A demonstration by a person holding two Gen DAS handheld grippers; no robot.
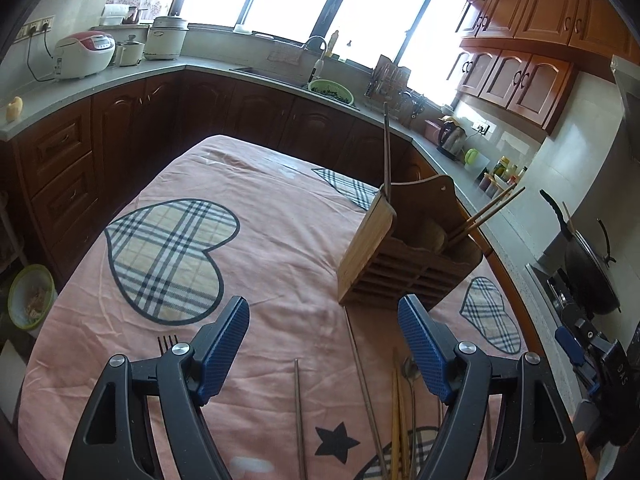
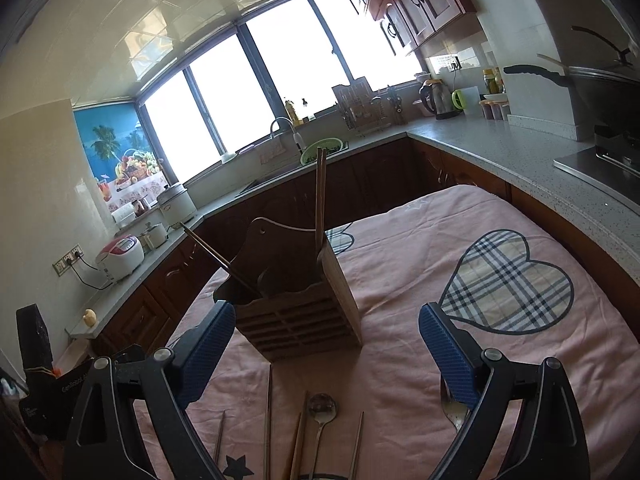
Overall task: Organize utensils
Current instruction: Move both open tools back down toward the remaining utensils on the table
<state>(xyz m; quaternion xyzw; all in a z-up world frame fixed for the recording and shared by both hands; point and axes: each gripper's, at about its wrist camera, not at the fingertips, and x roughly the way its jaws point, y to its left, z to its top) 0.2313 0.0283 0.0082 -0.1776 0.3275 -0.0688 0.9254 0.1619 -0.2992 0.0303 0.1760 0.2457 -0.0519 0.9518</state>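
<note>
A wooden utensil holder [image 1: 404, 256] stands on the pink cloth-covered table [image 1: 280, 240]; it also shows in the right wrist view [image 2: 300, 312]. Brown chopsticks [image 1: 386, 148] stick up from it, and two more [image 1: 488, 212] lean out to one side. Loose chopsticks [image 1: 298, 416], a metal spoon [image 2: 322, 412] and a fork [image 2: 454, 412] lie on the cloth near both grippers. A black fork [image 1: 167, 343] lies by my left finger. My left gripper [image 1: 324, 344] is open and empty above the loose utensils. My right gripper [image 2: 328, 352] is open and empty just before the holder.
Kitchen counters [image 1: 120, 80] wrap around the table, with rice cookers [image 1: 84, 54], a sink with a green colander [image 1: 331, 91], a kettle [image 1: 450, 140] and a wok on the stove [image 1: 592, 272]. The other gripper's body [image 1: 592, 352] shows at the right edge.
</note>
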